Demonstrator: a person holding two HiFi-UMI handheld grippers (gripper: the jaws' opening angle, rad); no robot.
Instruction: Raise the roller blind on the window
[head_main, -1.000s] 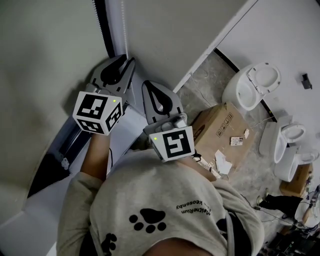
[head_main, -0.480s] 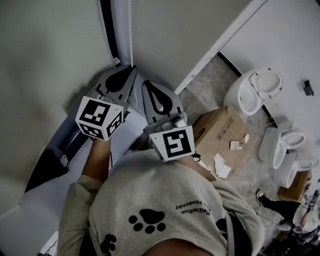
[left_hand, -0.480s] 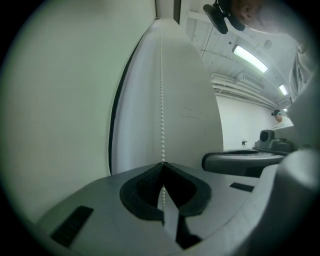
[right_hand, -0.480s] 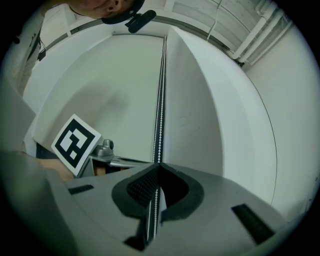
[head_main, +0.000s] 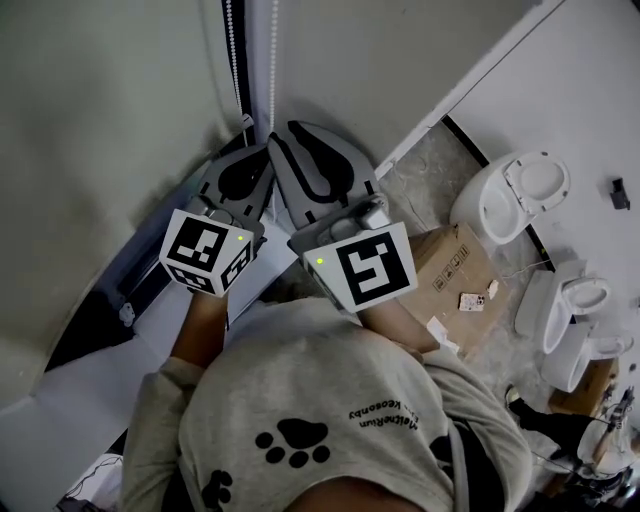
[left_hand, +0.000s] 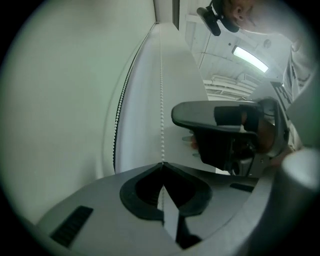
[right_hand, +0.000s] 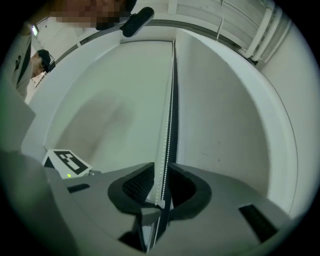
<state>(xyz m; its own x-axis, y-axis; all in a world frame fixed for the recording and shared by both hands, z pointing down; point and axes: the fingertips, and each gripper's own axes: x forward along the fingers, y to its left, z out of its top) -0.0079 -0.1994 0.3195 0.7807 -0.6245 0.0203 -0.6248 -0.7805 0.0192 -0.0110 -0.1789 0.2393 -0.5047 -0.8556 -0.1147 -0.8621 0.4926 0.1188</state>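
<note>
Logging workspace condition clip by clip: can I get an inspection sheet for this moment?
surface: white window sill below the blind.
job's things: pale grey roller blind, dark gap under its bottom edge; white bead chain hanging beside it.
clutter: brown cardboard box with loose papers; white toilet bowls beside it.
grippers: left gripper shut on the chain; right gripper opening, chain between its jaws.
cables: possibly thin leads at lower right, too small to tell.
surroundings: grey mottled floor.
</note>
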